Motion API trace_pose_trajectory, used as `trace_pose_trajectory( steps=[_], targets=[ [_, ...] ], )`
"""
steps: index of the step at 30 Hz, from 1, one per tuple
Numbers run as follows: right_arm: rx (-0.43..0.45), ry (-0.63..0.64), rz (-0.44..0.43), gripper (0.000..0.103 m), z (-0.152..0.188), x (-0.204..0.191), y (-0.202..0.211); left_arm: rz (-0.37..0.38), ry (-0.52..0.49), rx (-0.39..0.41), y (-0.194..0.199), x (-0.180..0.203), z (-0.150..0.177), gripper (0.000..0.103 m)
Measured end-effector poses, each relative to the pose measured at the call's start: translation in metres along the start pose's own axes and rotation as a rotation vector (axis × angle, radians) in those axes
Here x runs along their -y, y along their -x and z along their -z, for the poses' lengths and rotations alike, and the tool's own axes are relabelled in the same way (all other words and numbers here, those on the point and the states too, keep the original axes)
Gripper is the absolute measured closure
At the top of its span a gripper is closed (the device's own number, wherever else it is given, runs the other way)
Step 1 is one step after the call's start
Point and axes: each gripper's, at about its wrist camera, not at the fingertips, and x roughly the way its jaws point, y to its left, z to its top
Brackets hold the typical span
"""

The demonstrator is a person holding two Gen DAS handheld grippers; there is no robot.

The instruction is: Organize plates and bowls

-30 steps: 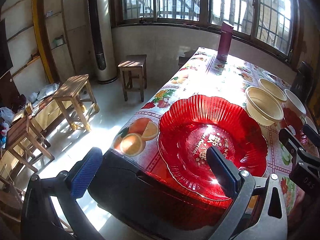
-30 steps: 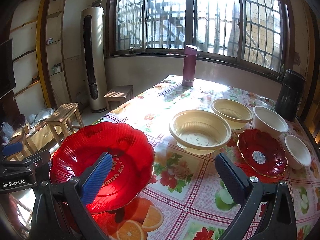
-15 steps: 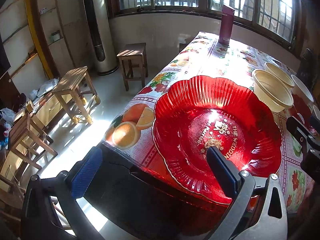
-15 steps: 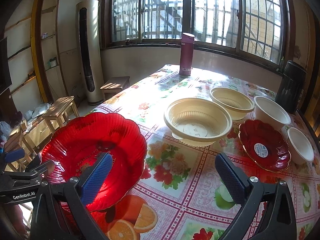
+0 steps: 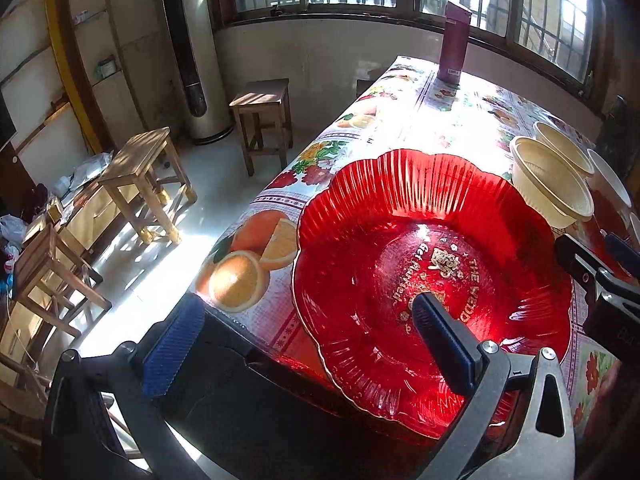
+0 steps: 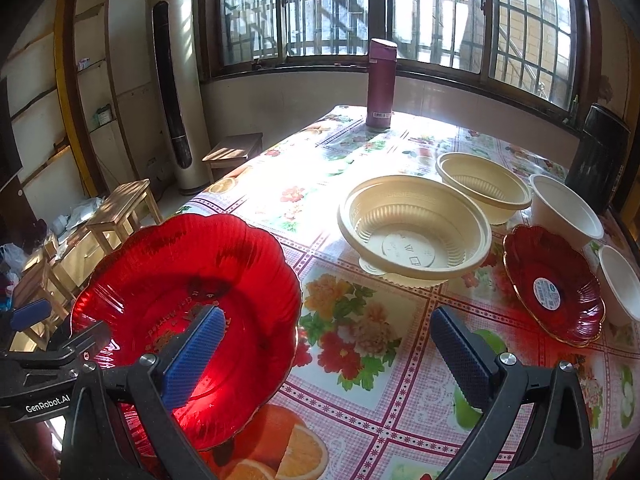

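Note:
A large red scalloped plate [image 5: 400, 264] lies on the near left corner of the table; it also shows in the right wrist view [image 6: 180, 300]. My left gripper [image 5: 308, 332] is open, its right finger over the plate and its left finger off the table's corner. My right gripper [image 6: 324, 352] is open and empty, its left finger over the plate's right rim. Two cream bowls [image 6: 412, 232] [image 6: 484, 184], a small red plate [image 6: 552, 284] and two white bowls [image 6: 564, 208] [image 6: 620, 284] stand further right.
A maroon flask [image 6: 381, 84] stands at the table's far end. A dark cylinder [image 6: 596, 156] stands at the far right. Wooden stools [image 5: 144, 176] [image 5: 264, 116] and a tall air conditioner [image 5: 192, 52] are on the floor to the left. A dark chair back [image 5: 248, 408] sits under my left gripper.
Both grippers have moved closer over the large red plate, which now fills more of each view. Both stay open. The dishes have not moved.

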Motion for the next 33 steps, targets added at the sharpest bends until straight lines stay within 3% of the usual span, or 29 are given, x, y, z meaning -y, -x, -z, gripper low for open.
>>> trace_pose_trajectory(
  steps=[9,16,19,21,22,25,27,29,31,33],
  targets=[
    [-0.065,0.0,-0.025,0.002,-0.004,-0.007,-0.022,0.015,0.014,-0.066,-0.017,0.004,0.0,0.0],
    [-0.145,-0.045,-0.062,0.012,-0.001,-0.004,-0.04,0.028,0.028,-0.117,-0.026,0.008,0.002,0.0],
    [-0.175,-0.055,-0.063,0.021,0.0,-0.002,-0.046,0.023,0.026,-0.132,-0.031,0.008,0.002,0.0],
    [-0.211,-0.069,-0.068,0.043,0.003,0.0,-0.054,0.021,0.025,-0.148,-0.034,0.01,0.002,0.0],
    [-0.234,-0.08,-0.08,0.048,0.004,0.001,-0.058,0.013,0.017,-0.143,-0.033,0.011,0.002,0.0],
    [-0.229,-0.096,-0.109,0.059,0.005,0.002,-0.057,0.023,0.007,-0.139,-0.03,0.013,0.002,0.009],
    [-0.228,-0.1,-0.139,0.076,0.006,0.0,-0.056,0.038,0.002,-0.132,-0.028,0.015,0.001,0.023],
    [-0.226,-0.107,-0.166,0.086,0.006,-0.003,-0.054,0.048,-0.009,-0.127,-0.026,0.017,0.0,0.044],
    [-0.223,-0.101,-0.172,0.089,0.007,-0.006,-0.052,0.078,-0.011,-0.135,-0.025,0.018,0.001,0.058],
    [-0.221,-0.108,-0.172,0.089,0.008,-0.006,-0.05,0.079,-0.012,-0.131,-0.024,0.018,0.002,0.06]
  ],
)
